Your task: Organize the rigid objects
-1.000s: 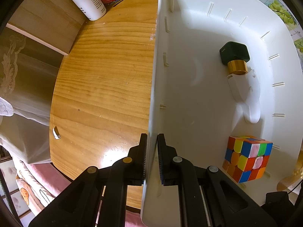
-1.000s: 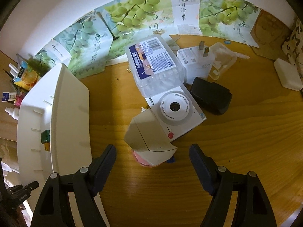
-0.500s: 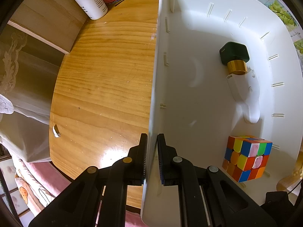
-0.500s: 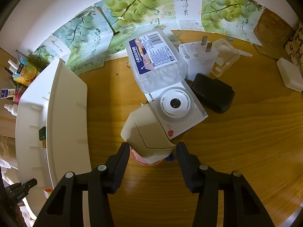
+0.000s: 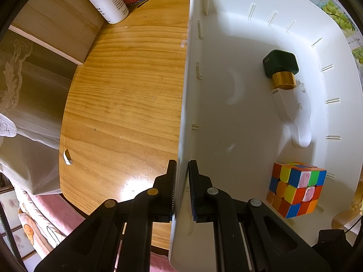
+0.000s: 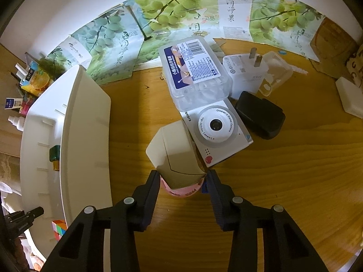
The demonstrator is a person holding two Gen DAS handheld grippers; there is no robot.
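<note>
R gripper (image 6: 182,178) jaws closing round a cream, faceted lid-like piece (image 6: 173,151) w/ pink base, standing on the wood-grain tabletop (image 6: 283,181); pads at its sides. It touches a flat white toy camera (image 6: 217,133), lens ring reading "Children's Digital Camera". L gripper (image 5: 181,188) pinches the smooth white plastic bin (image 5: 226,113) wall; colour cube (image 5: 295,190) inside.
</note>
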